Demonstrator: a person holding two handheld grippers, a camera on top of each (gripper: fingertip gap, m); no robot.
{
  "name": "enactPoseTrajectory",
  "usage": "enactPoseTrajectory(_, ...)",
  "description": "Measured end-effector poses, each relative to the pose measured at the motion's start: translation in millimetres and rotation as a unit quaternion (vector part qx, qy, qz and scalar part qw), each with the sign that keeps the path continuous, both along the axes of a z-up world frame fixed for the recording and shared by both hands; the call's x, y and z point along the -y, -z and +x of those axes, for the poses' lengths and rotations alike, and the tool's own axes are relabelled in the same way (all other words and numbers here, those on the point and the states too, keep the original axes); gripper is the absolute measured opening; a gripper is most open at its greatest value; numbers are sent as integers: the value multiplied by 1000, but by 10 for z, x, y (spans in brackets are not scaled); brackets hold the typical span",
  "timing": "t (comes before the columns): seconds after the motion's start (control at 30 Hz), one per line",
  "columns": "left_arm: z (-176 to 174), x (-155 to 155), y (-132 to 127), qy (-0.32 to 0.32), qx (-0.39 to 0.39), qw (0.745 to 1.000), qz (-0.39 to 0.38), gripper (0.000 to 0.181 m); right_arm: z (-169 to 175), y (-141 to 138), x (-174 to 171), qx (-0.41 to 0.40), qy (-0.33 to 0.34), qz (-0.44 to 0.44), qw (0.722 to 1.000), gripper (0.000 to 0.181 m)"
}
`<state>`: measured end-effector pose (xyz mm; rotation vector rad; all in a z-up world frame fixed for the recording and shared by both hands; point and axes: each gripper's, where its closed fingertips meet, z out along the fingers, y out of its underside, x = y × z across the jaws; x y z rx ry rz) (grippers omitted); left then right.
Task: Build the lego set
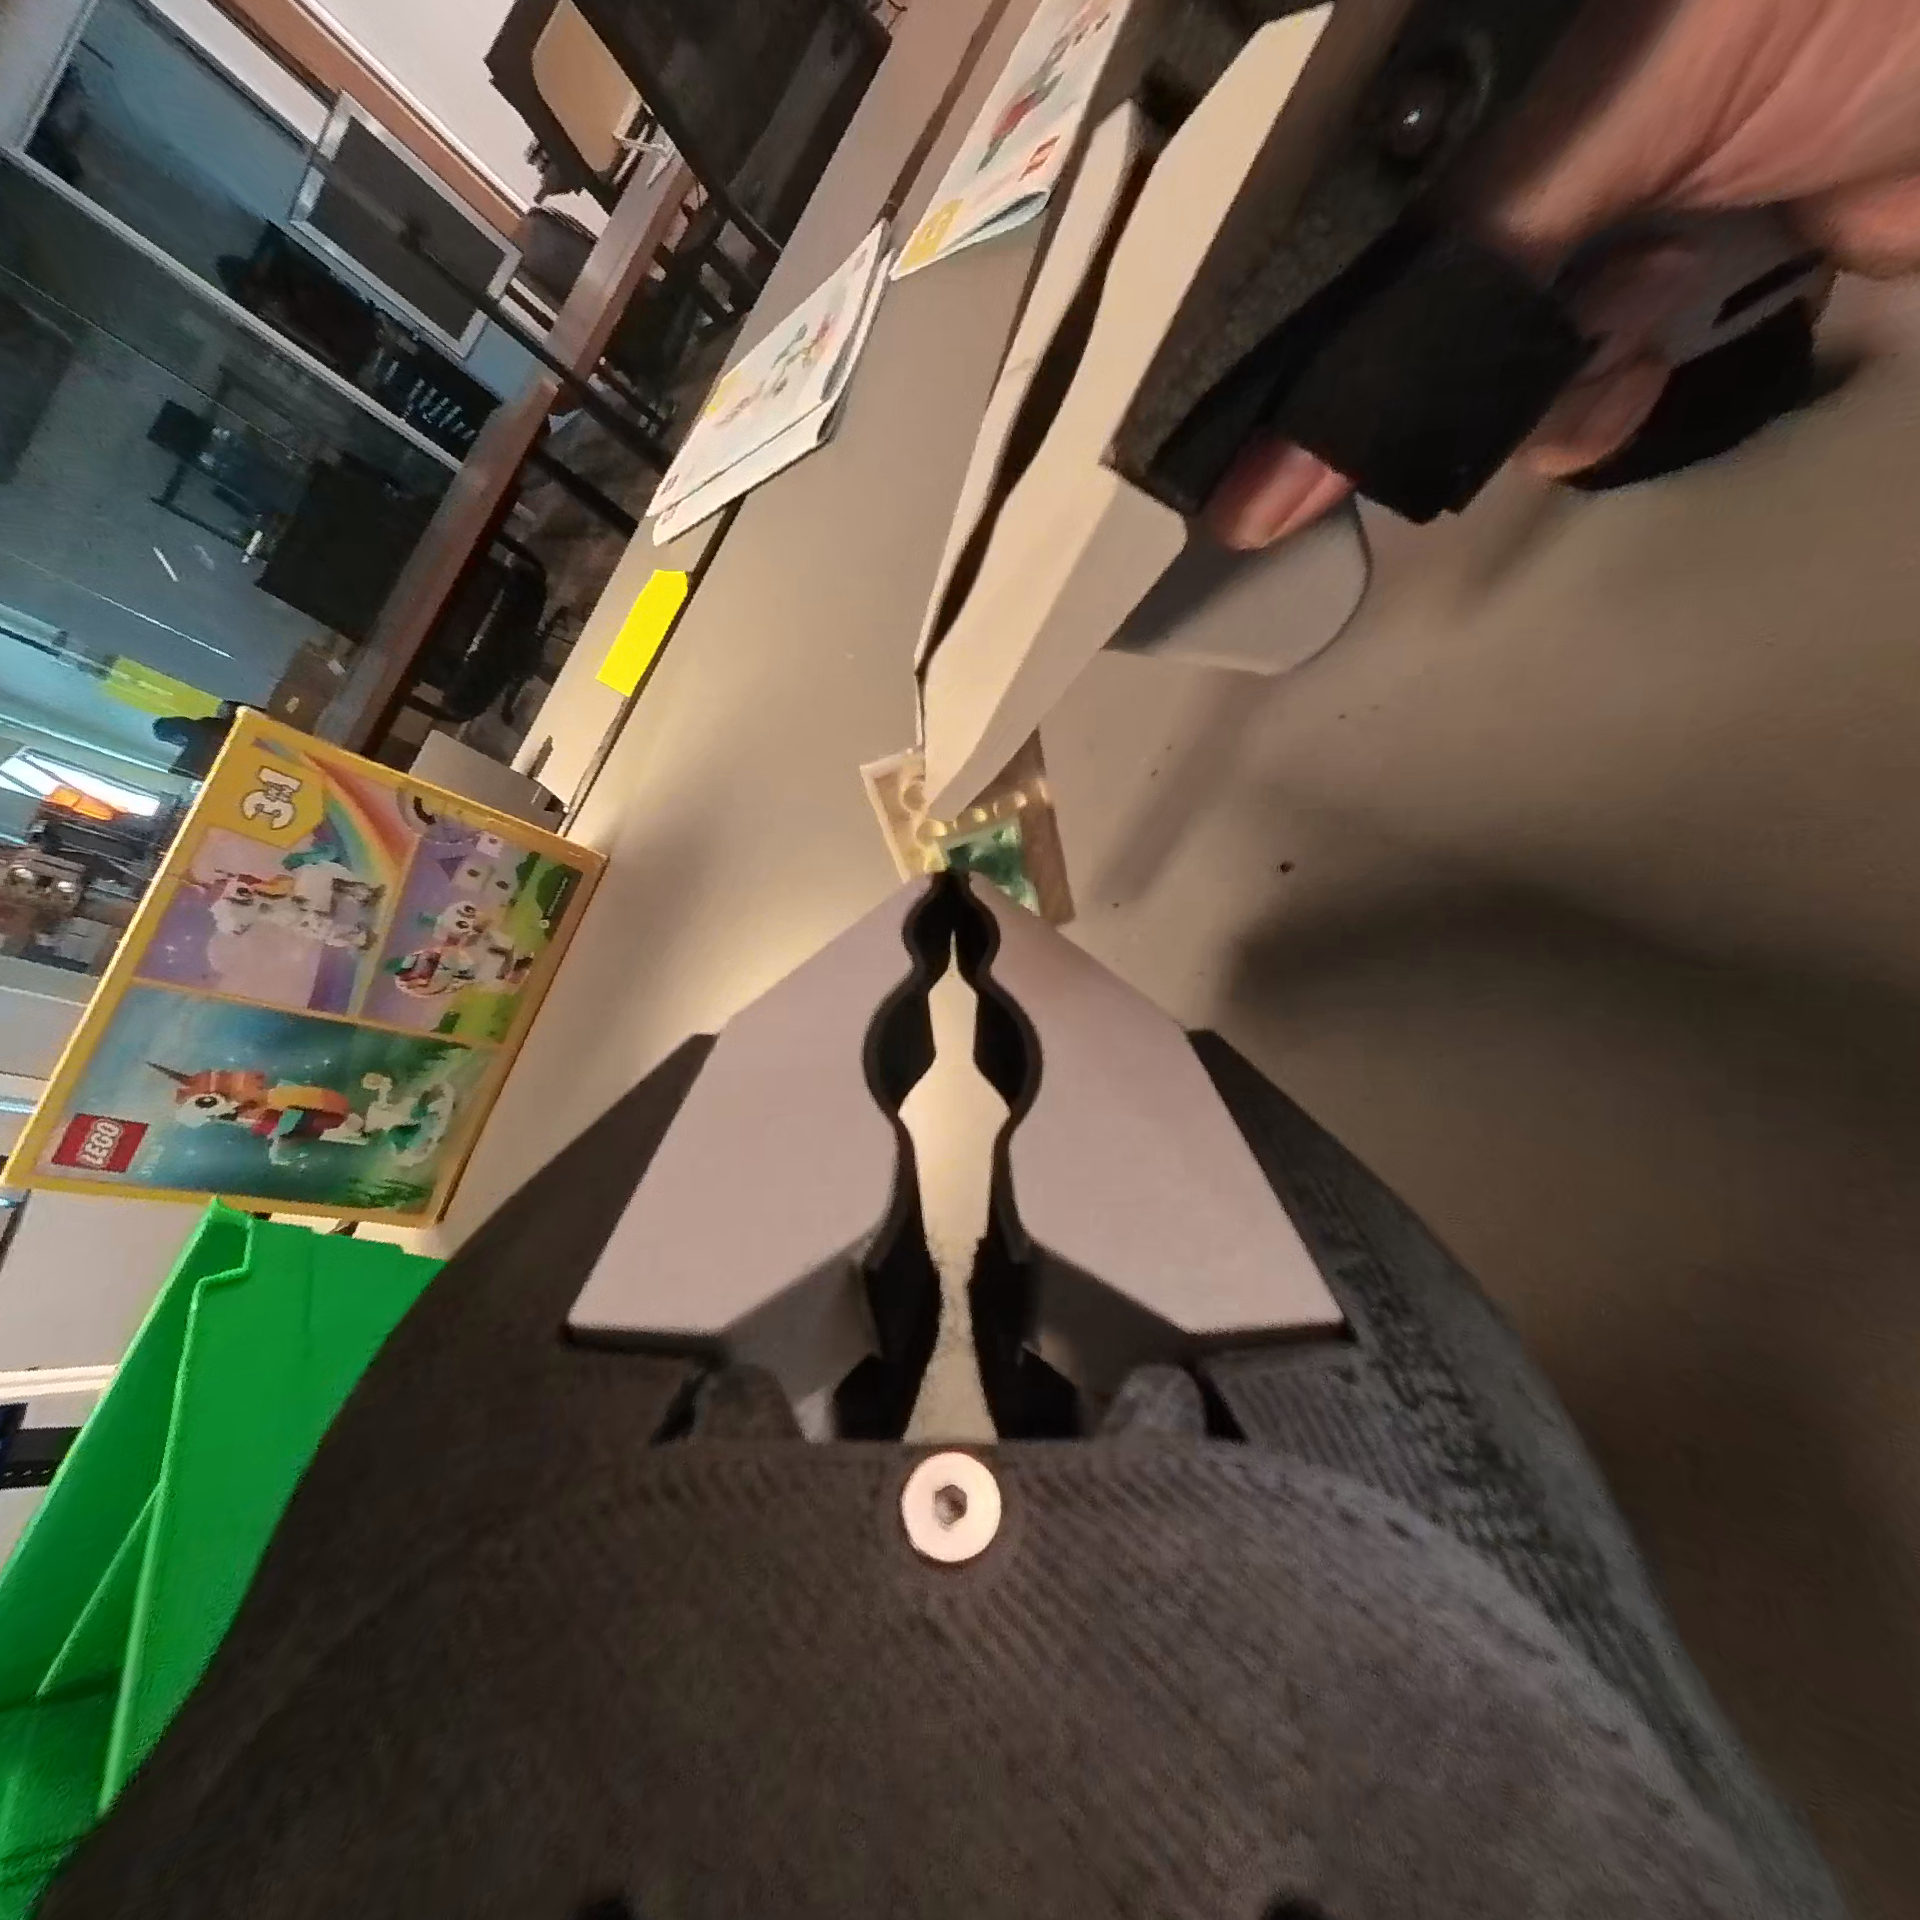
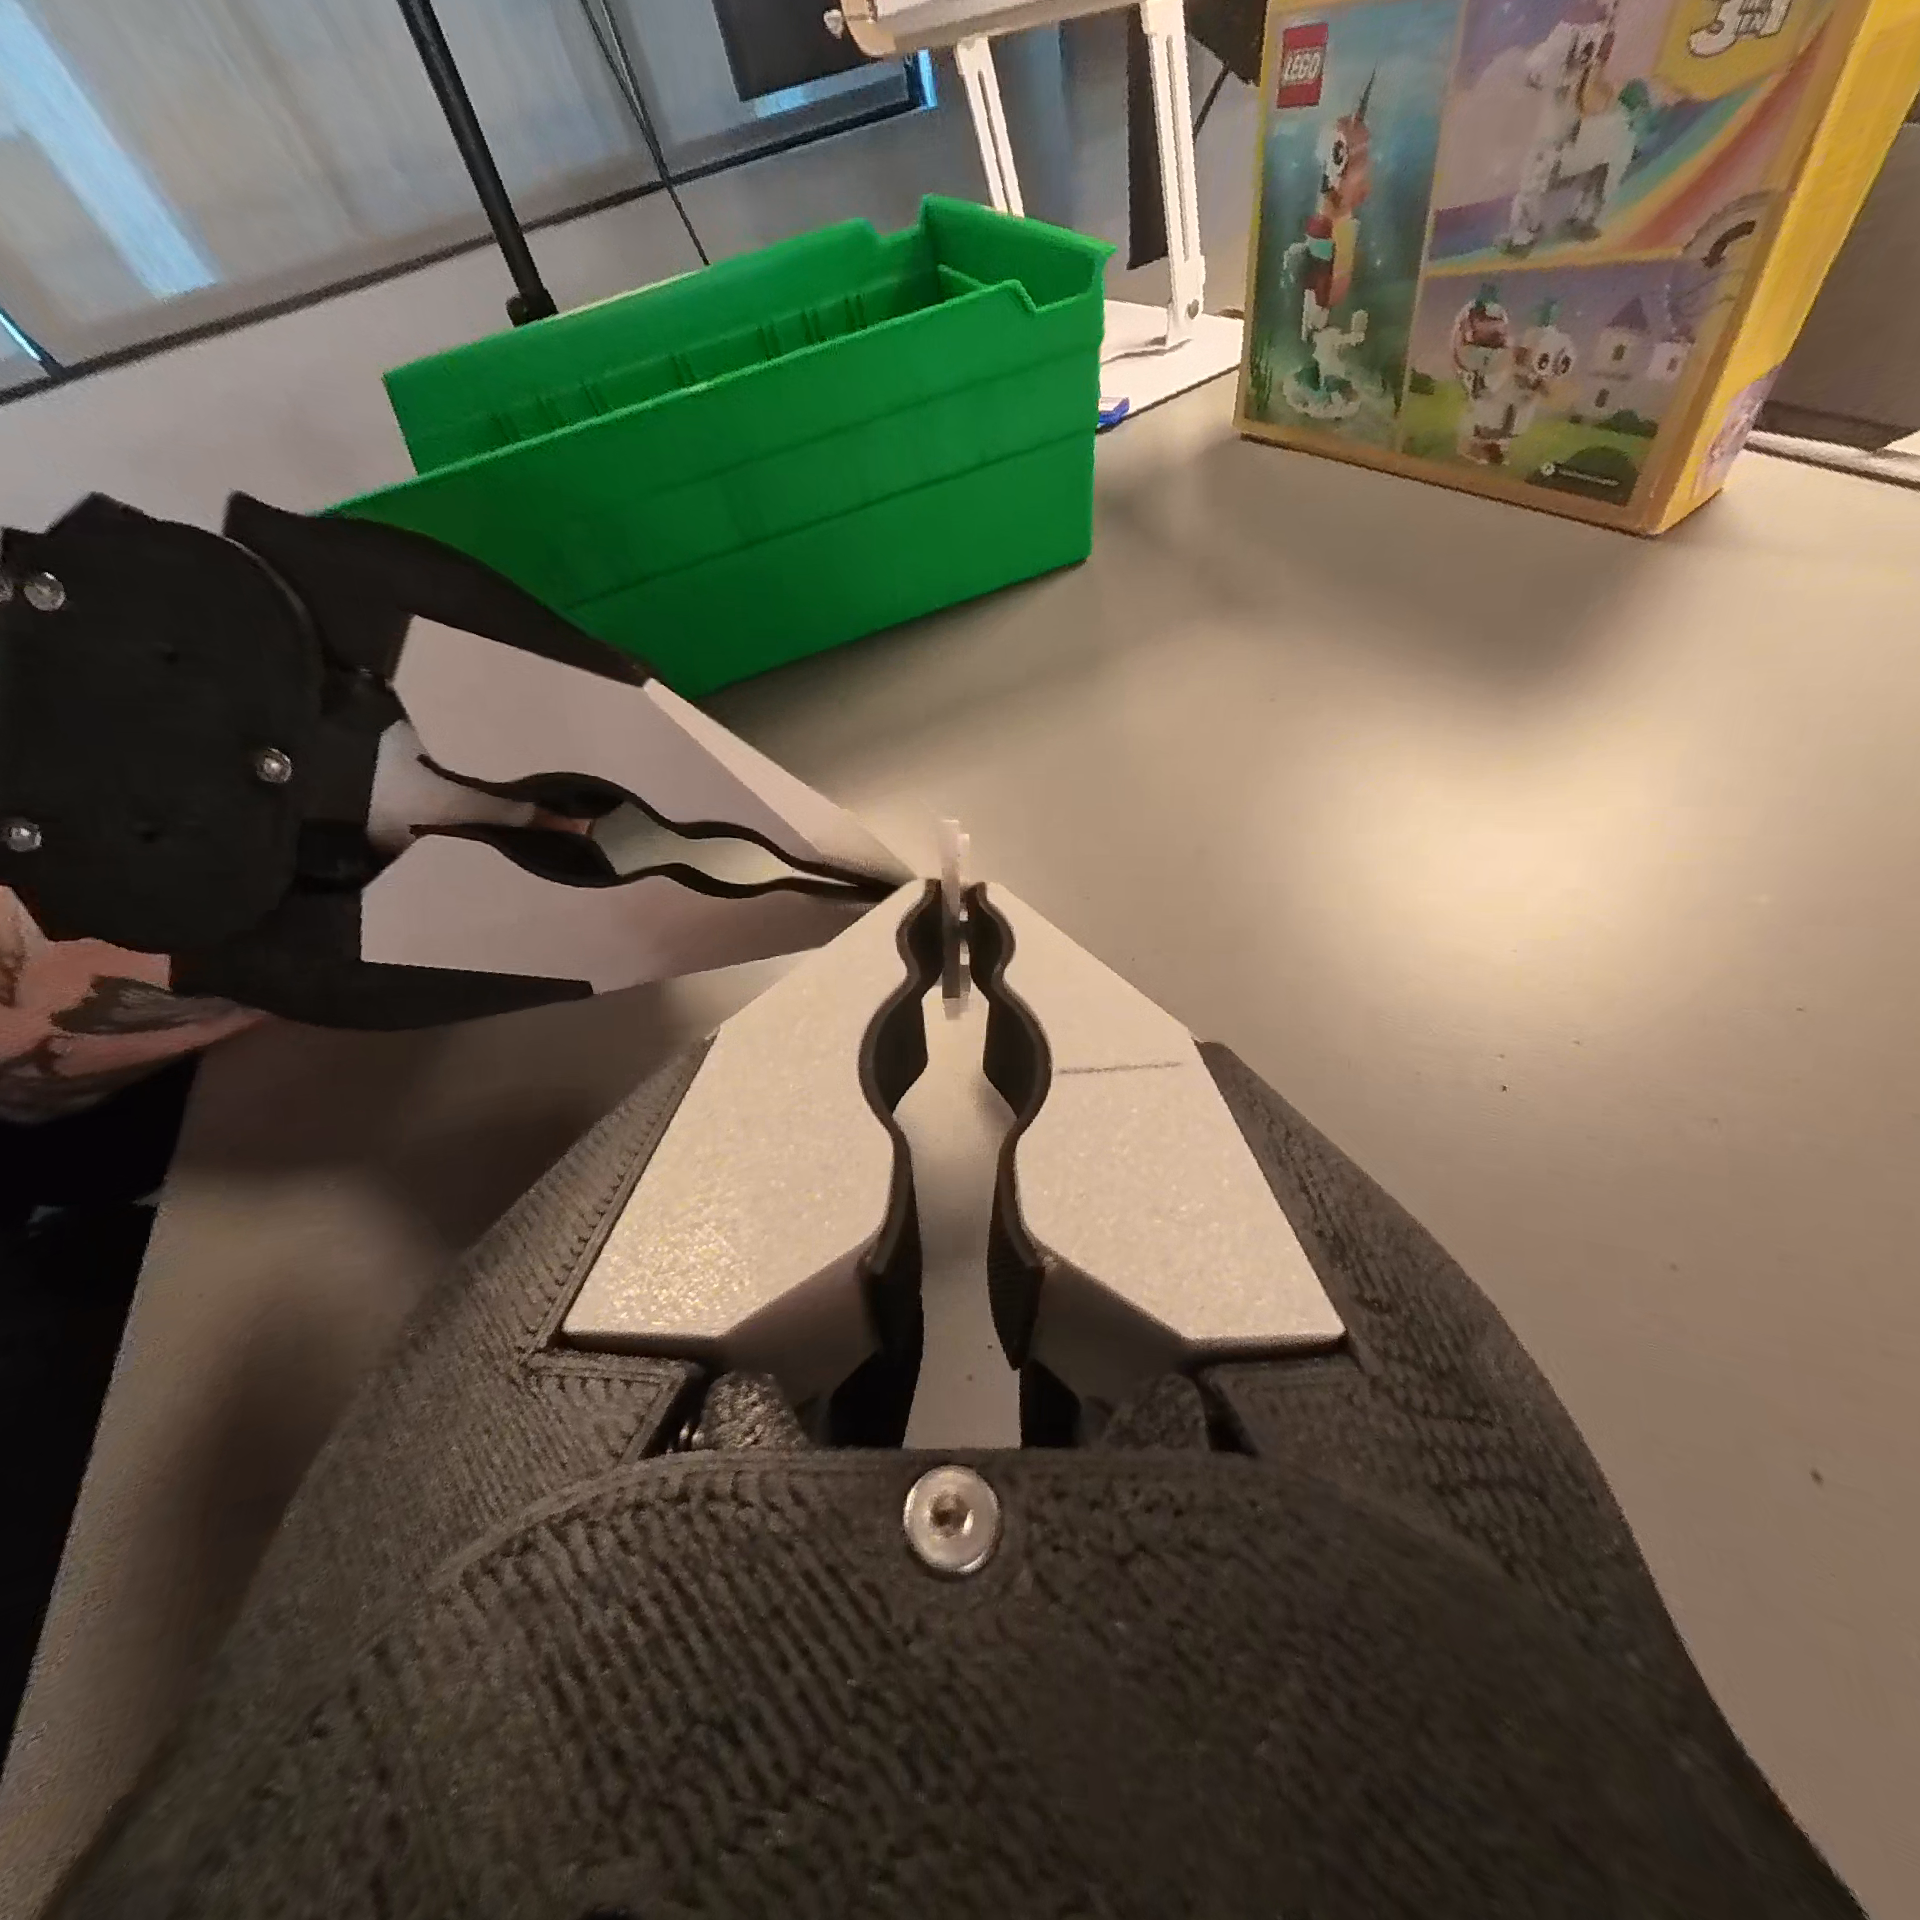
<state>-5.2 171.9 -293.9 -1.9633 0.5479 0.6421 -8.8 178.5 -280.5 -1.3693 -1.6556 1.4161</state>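
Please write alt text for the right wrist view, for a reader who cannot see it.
The right gripper pinches a thin white plate on edge, and the left gripper comes in from the left, its tips shut close beside it. Behind them on the grey table stand a green bin and the set's yellow box.

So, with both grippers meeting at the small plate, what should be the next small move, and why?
Probably press the left gripper gently forward onto the white plate. Its fingers are shut at the plate's green part, and the right gripper already clamps the plate edge-on, so only a small seating push seems needed.
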Motion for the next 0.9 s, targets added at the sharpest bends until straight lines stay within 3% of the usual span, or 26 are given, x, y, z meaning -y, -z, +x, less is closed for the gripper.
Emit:
enactPoseTrajectory(0.03,72,9,90,23,11,999,-24,0,-9,-23,-24,-9,7,5,1000,2)
enactPoseTrajectory(0.07,181,14,224,46,28,997,-51,0,-17,-70,-80,-24,20,8,999,2)
enactPoseTrajectory(0.1,195,22,294,47,-4,997,-68,0,-18,-75,-126,-24,26,11,999,2)
enactPoseTrajectory(0.13,187,15,270,47,-50,996,-63,0,-12,-51,-149,-19,26,16,999,2)
enactPoseTrajectory(0.33,55,-6,-85,22,-44,998,49,0,22,-22,-79,-9,-4,9,1000,2)
enactPoseTrajectory(0.53,67,-31,-69,21,-104,993,51,0,48,5,11,-4,-33,28,999,2)
enactPoseTrajectory(0.63,98,-33,-35,33,-88,995,43,1,63,16,9,-5,-39,46,998,2)
enactPoseTrajectory(0.9,130,-45,77,47,-41,998,6,0,111,95,28,-31,-65,206,976,2)
